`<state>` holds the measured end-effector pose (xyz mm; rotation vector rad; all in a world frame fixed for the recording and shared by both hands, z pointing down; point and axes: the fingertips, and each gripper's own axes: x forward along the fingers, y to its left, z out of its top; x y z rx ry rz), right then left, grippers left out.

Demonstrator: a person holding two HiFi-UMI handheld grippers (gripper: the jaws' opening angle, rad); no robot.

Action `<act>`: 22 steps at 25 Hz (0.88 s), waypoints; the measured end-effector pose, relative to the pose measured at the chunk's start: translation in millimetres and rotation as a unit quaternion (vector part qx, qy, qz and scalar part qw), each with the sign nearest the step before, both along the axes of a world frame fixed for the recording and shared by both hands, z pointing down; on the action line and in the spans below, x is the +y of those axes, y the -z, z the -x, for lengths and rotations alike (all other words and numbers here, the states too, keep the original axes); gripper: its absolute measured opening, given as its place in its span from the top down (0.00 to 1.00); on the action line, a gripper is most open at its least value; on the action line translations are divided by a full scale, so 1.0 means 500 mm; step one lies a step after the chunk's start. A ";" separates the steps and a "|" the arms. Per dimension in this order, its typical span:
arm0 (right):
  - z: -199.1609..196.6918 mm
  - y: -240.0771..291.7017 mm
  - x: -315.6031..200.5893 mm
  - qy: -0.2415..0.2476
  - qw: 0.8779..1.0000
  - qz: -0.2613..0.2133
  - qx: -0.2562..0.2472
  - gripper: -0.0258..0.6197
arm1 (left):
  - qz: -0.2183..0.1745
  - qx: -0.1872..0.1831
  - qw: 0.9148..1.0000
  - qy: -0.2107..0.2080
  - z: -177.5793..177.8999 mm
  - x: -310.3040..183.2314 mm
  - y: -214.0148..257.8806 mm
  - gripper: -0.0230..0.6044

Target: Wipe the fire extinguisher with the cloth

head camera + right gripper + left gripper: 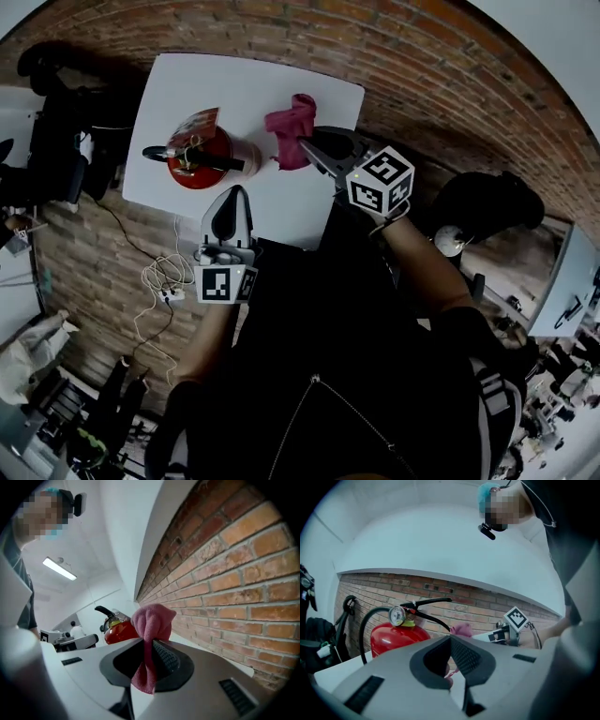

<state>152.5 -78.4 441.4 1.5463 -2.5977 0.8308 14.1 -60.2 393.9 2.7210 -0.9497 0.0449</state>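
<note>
Over the table (246, 82), right gripper (306, 143) jaws pinch the cloth (289, 123); left gripper (234, 191) jaws meet.

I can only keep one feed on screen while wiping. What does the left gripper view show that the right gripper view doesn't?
Only the left gripper view shows the pressure gauge and the black hose looping down the side. Only the right gripper view shows the pink cloth pinched between the shut jaws of the right gripper, bunched above them and hanging below, plus a ceiling light. Both show the red fire extinguisher, its black handle and the brick wall.
</note>
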 end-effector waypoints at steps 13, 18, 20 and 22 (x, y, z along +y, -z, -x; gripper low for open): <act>0.020 -0.303 -0.200 0.200 0.971 0.128 -0.018 0.85 | -0.004 -0.038 0.981 0.190 0.035 0.012 -0.034 0.95; 0.075 -0.401 -0.235 0.244 0.957 0.160 0.007 0.85 | -0.021 -0.033 0.975 0.219 0.053 0.015 -0.015 0.95; 0.092 -0.448 -0.245 0.254 0.951 0.176 0.023 0.85 | -0.026 -0.027 0.973 0.230 0.061 0.016 -0.003 0.95; 0.107 -0.493 -0.252 0.262 0.944 0.195 0.038 0.85 | -0.030 -0.025 0.970 0.240 0.073 0.020 0.006 0.95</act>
